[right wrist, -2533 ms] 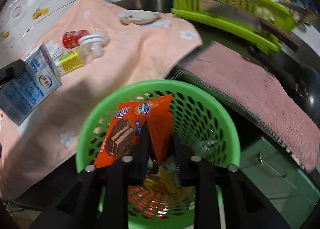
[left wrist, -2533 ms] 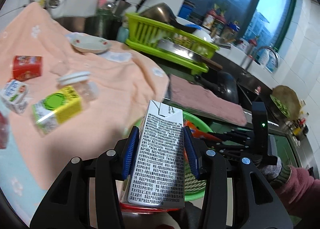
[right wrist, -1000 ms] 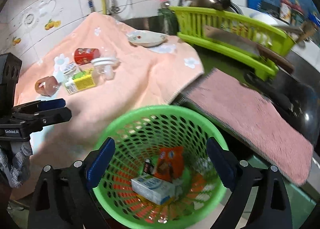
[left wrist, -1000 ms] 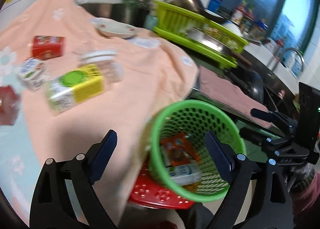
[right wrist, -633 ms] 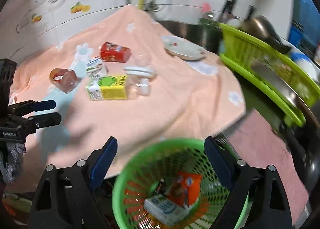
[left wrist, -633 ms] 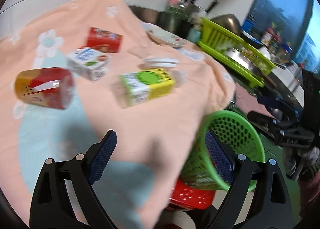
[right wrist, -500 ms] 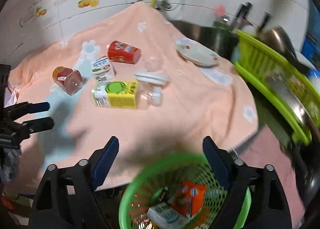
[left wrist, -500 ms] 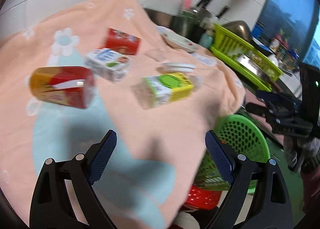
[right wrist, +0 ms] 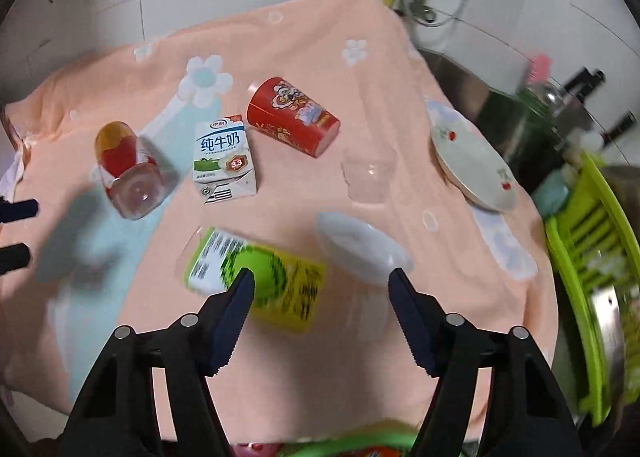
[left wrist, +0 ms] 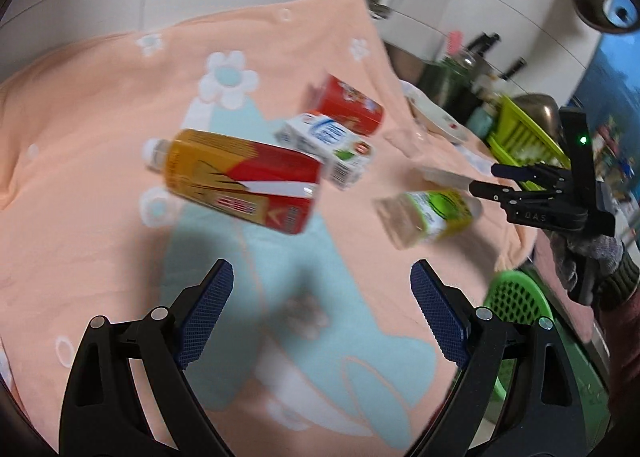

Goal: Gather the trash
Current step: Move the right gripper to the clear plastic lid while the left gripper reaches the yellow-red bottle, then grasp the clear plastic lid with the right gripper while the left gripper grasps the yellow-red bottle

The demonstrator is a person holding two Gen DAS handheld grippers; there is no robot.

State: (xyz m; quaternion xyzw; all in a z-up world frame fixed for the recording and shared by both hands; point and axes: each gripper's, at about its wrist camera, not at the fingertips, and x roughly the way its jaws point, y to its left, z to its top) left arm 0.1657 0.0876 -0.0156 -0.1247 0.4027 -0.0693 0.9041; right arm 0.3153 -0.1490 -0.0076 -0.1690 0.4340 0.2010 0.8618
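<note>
lying on towel (right wrist: 360, 69): milk carton (right wrist: 224, 159) reading "纯牛奶", "3.3"; left gripper (left wrist: 320, 317) spread empty, right gripper (right wrist: 320, 289) closing, nothing pinched.

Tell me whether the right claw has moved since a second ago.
Yes. The right claw has left the green basket, now at the view's bottom edge, and hangs over the green-labelled bottle on the peach towel, jaws closing.

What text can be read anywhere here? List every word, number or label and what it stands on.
"纯牛奶": blue characters on the white milk carton.
"3.3": red badge on the same carton.
"DAS": on the right tongs, faint, seen from the left wrist.
Green and yellow bottle: label print too blurred.
Red cup: cartoon print, its lettering is unreadable.
Red and yellow bottle: characters too blurred.
</note>
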